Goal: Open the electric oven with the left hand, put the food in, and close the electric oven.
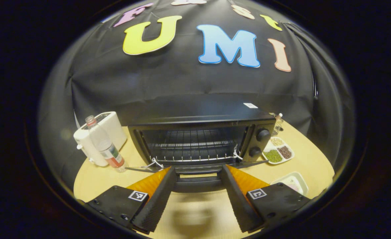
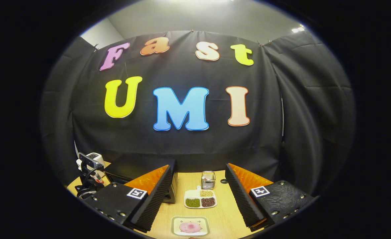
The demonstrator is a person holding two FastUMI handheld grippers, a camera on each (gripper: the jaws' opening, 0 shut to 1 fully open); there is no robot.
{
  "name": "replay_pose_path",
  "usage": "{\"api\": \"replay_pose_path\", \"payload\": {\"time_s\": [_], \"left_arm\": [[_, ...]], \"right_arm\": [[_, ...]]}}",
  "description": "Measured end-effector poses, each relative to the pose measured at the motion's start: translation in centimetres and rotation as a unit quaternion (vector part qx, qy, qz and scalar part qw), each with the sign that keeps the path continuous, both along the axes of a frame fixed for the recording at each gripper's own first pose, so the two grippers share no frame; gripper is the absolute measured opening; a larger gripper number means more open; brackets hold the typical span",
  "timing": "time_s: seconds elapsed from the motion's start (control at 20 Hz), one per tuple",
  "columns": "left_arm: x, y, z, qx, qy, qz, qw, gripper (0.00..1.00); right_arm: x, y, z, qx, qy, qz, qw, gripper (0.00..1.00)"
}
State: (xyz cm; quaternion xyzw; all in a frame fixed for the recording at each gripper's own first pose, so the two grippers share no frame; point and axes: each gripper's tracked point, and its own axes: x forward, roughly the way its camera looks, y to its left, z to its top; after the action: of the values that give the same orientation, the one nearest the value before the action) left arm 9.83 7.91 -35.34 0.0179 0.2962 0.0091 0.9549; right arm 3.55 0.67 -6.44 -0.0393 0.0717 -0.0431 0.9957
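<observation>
The black electric oven stands mid-table with its door swung down flat, so the wire rack inside shows. My left gripper is open, its fingers straddling the door's front edge and the handle without pressing on it. The food, a pink round piece on a small white plate, lies on the table just below my open right gripper, which holds nothing. The left gripper view has this plate to the oven's right. The oven sits to the left in the right gripper view.
A white toaster and a plastic bottle stand left of the oven. A divided dish of beans and a small metal container sit right of it. The wooden table ends close to the black cloth wall.
</observation>
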Motion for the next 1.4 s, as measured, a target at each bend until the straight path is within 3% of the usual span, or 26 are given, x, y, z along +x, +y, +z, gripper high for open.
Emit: {"api": "replay_pose_path", "payload": {"time_s": [0.05,0.1,0.15,0.55,0.75,0.8,0.9,0.95,1.05,1.1,1.15,1.3,1.35,1.4], "left_arm": [[-0.6,0.0,-0.6,0.0,0.006,-0.001,1.0,0.93],[-1.1,0.1,-1.0,-0.002,0.01,-0.001,1.0,0.98],[-1.7,0.2,-1.8,-0.008,0.021,0.003,1.0,0.93],[-4.6,0.1,-6.6,-0.021,0.079,0.004,0.997,0.93],[-3.6,-0.8,-2.6,-0.058,0.029,-0.008,0.998,0.93],[-3.1,-0.8,-0.7,-0.058,0.009,-0.011,0.998,0.98],[-2.2,-0.6,4.1,-0.053,-0.04,-0.013,0.998,0.88],[-2.0,-0.6,6.6,-0.052,-0.064,-0.014,0.996,0.93],[-1.7,-0.6,11.8,-0.053,-0.114,-0.017,0.992,0.93],[-1.8,-0.9,14.5,-0.061,-0.137,-0.023,0.988,0.87],[-2.1,-1.2,16.4,-0.068,-0.155,-0.029,0.985,0.98],[-3.6,-0.3,22.4,-0.063,-0.212,-0.032,0.975,0.88],[-4.2,-0.1,23.8,-0.058,-0.224,-0.032,0.972,0.97],[-4.7,0.1,25.1,-0.055,-0.235,-0.03,0.97,0.97]], "right_arm": [[-0.1,-0.1,0.3,-0.002,-0.005,0.002,1.0,0.98],[-0.1,-0.1,0.4,-0.006,-0.008,0.003,1.0,0.98],[-0.2,-0.2,0.5,-0.01,-0.008,0.002,1.0,0.98],[-0.5,-0.4,-0.7,-0.01,0.013,0.002,1.0,0.98],[-0.5,-1.4,-3.1,-0.003,0.051,0.0,0.999,0.98],[-0.4,-1.8,-4.2,0.002,0.071,0.001,0.997,0.98],[-0.1,-2.5,-7.1,0.023,0.12,0.008,0.992,0.98],[0.0,-3.0,-8.8,0.035,0.15,0.011,0.988,0.98],[-0.1,-4.8,-12.7,0.04,0.212,0.006,0.976,0.98],[-0.3,-5.9,-14.8,0.046,0.245,0.002,0.968,0.98],[-0.6,-6.4,-16.6,0.061,0.275,0.0,0.959,0.98],[-1.4,-7.8,-21.5,0.108,0.356,-0.007,0.928,0.98],[-1.7,-8.1,-22.9,0.118,0.378,-0.008,0.918,0.98],[-1.9,-8.4,-24.3,0.126,0.396,-0.008,0.909,0.99]]}}
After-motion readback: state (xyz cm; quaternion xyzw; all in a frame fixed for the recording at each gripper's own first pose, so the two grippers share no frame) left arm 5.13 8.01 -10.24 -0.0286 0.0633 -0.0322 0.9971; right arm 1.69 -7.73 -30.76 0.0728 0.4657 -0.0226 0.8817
